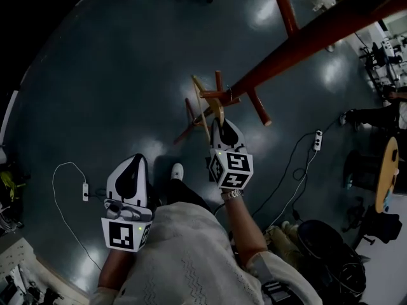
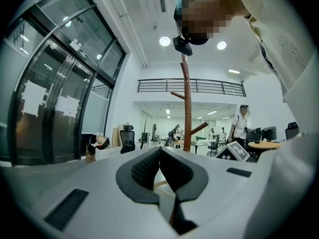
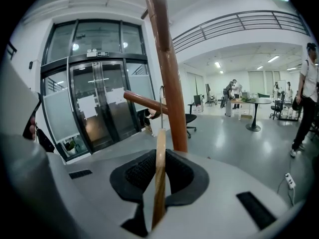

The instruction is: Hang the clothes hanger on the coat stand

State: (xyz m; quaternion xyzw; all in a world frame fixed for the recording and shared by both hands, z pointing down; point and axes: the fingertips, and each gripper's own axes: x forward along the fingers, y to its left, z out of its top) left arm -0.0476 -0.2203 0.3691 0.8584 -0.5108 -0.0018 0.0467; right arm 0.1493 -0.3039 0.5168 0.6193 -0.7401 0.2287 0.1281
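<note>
The right gripper [image 3: 158, 159] has its fingers closed on the wooden clothes hanger [image 3: 159, 173], which stands edge-on between the pads. The hanger's thin metal hook [image 3: 160, 114] rises to the lower peg [image 3: 139, 100] of the coat stand [image 3: 168, 73]; whether it rests on the peg cannot be told. In the head view the hanger sits right against the stand's reddish-brown pole, just beyond the right gripper and above the grey floor [image 1: 95, 75]. The left gripper [image 2: 159, 152] is held nearer and to the left, well apart from the stand, its fingers pressed together with nothing between them. A white power strip [image 1: 84, 191] lies on the floor at the left.
</note>
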